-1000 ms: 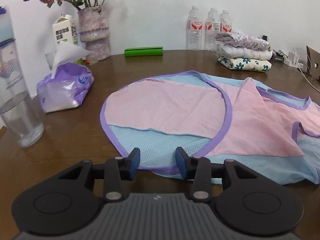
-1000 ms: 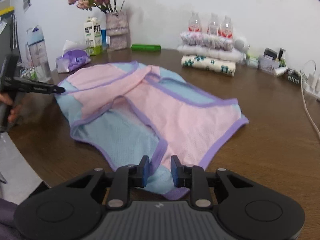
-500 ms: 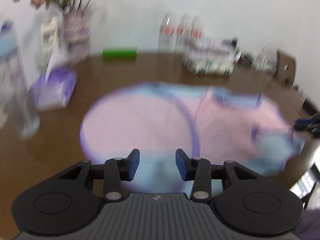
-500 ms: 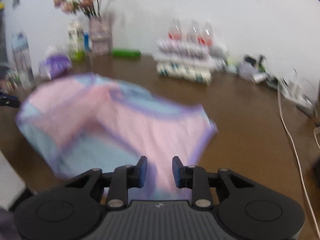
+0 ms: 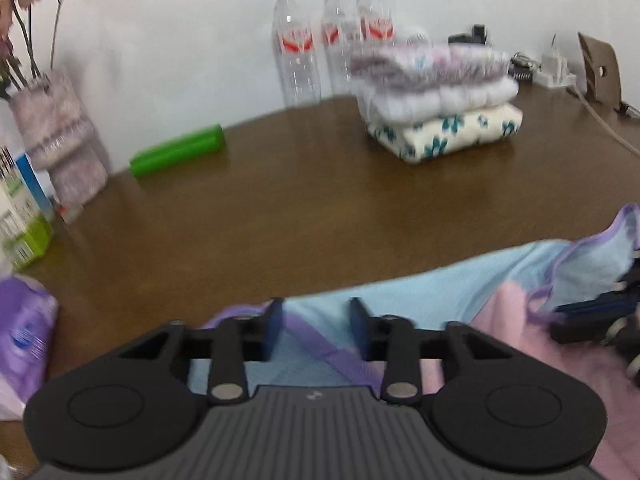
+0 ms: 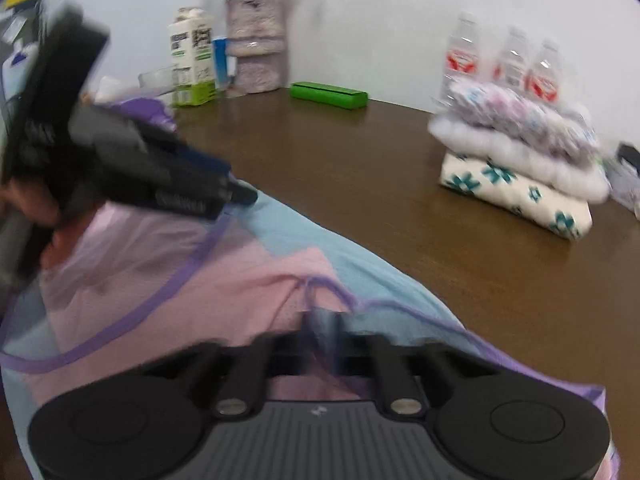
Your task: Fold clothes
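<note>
A pink and light-blue mesh garment with purple trim [image 5: 420, 292] lies on the brown table [image 5: 320, 208], its far edge now folded toward the back. My left gripper [image 5: 316, 326] hovers over the garment's left part with its fingers apart and nothing visibly pinched. In the right wrist view the garment [image 6: 240, 280] drapes over my right gripper [image 6: 322, 340]; its fingers sit close with a fold of cloth between them. The left gripper also shows in the right wrist view [image 6: 236, 192], at the garment's far left edge.
A stack of folded clothes [image 5: 440, 108] and three water bottles [image 5: 332, 60] stand at the back. A green box [image 5: 178, 156], a vase of flowers [image 5: 56, 140], a milk carton [image 6: 192, 64] and a purple tissue pack [image 5: 24, 344] sit left. Cables lie at the right.
Both grippers swept forward across the table with the garment. Its near edge has been carried over toward the back, so the cloth now lies bunched under and over the grippers.
</note>
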Demonstrator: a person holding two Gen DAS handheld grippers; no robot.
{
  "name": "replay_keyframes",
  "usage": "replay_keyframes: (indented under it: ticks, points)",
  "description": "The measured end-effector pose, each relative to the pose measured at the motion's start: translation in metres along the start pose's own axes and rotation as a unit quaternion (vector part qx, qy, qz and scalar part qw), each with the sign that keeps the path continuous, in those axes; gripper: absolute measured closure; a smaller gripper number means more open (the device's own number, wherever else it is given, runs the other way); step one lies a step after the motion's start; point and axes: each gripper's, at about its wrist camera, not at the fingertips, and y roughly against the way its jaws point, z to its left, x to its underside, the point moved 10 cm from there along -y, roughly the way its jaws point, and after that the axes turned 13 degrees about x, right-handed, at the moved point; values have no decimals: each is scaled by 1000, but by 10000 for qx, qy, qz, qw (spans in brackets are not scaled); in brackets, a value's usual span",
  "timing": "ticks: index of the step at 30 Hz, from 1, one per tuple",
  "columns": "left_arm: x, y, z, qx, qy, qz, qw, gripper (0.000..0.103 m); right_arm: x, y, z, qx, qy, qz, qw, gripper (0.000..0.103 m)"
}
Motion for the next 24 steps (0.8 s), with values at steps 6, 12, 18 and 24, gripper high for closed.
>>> replay_keyframes:
  ticks: [6,12,18,24]
  points:
    - [15,-1,42,-687,743,-311,9944,75,25,9,-52,485,-648,53,9967,101]
    - [14,-3,38,-971,539,-360,9932,71,3,16,-64,106,-1223,-105,9924,77]
    - [16,-1,49,-797,996,-445,9908,63,-20,-34,-54,-286,-1593,283,9864,100]
    - [20,3,57,-710,1388,-515,9864,60,-14,-21,-76,594,-1880,-239,9801,92]
